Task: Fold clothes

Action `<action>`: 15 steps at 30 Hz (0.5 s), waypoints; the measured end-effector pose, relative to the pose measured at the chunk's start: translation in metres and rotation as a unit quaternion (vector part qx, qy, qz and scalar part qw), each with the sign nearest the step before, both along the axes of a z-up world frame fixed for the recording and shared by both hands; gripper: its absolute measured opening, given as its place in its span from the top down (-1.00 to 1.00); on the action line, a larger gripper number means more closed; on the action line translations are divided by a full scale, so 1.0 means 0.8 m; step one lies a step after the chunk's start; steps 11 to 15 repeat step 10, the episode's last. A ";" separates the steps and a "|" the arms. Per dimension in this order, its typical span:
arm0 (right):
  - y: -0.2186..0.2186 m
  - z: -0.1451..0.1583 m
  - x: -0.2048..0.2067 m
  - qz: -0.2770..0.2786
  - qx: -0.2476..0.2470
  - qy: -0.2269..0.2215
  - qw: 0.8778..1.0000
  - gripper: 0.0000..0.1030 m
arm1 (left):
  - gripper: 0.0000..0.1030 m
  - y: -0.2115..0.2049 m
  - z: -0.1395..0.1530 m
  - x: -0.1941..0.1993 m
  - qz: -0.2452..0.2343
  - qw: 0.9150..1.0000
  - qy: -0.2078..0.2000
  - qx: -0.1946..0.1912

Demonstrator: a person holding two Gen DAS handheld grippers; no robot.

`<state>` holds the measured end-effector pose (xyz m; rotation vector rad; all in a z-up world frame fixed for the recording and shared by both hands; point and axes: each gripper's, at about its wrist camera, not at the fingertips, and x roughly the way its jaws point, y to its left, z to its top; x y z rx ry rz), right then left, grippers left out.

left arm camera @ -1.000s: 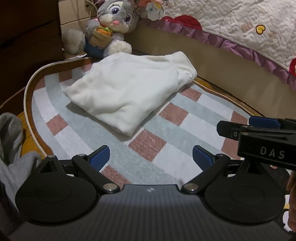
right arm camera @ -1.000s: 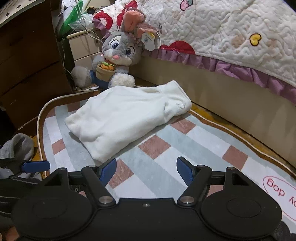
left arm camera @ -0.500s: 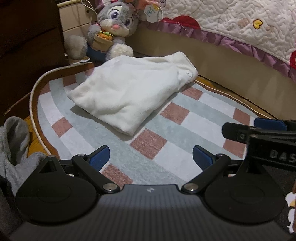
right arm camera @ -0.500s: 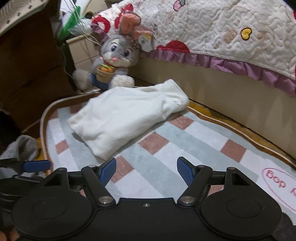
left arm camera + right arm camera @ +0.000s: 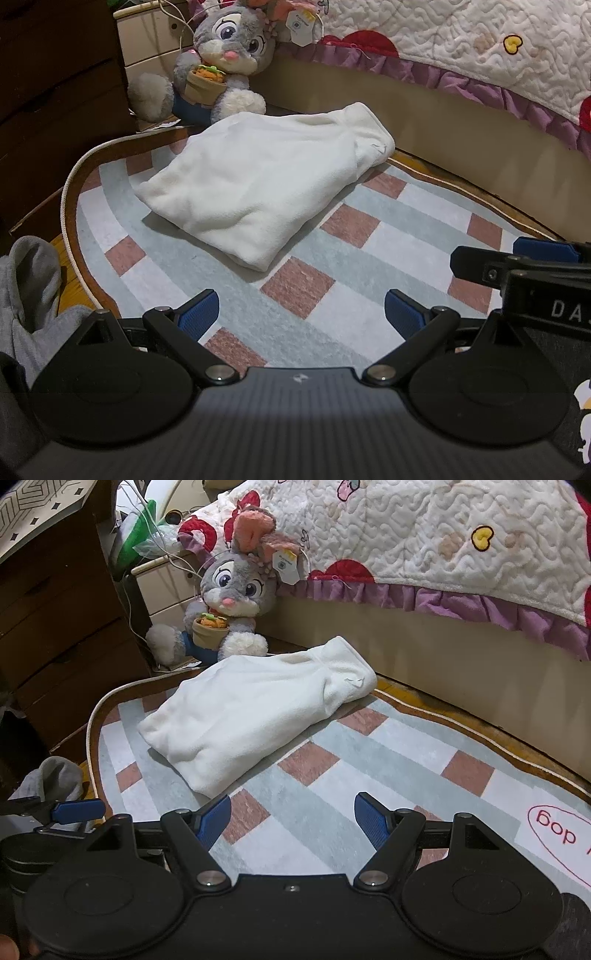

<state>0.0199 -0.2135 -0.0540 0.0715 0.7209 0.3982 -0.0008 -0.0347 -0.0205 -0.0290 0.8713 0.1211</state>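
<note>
Left wrist: both grippers' jaws spread, empty; folded white garment (image 5: pixel 266 184) before plush rabbit (image 5: pixel 221 59); grey cloth (image 5: pixel 29 288), perhaps clothing, left.

Floor: a rug (image 5: pixel 369 254) patterned in grey, white and brick-red blocks, with a brown border and pale piping; a strip of yellowish wood floor (image 5: pixel 413 698) shows past its edge. Far side: tan bed base (image 5: pixel 461 664) under a white quilted bedspread (image 5: pixel 424 528) with purple ruffle. Left: dark wooden drawers (image 5: pixel 55 627), cream nightstand (image 5: pixel 166 587) with cables. Plush rabbit (image 5: pixel 229 609) sits in the corner. Dim, warm indoor light.
</note>
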 end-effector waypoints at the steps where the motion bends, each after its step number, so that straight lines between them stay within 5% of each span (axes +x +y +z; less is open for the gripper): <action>1: 0.000 0.000 0.000 0.001 -0.001 0.000 1.000 -0.52 | -0.90 0.000 0.000 0.000 0.000 1.000 0.000 0.000; 15: -0.002 0.002 -0.003 0.002 0.000 -0.002 1.000 -0.52 | -0.90 -0.003 0.000 -0.003 -0.002 1.000 0.000 0.002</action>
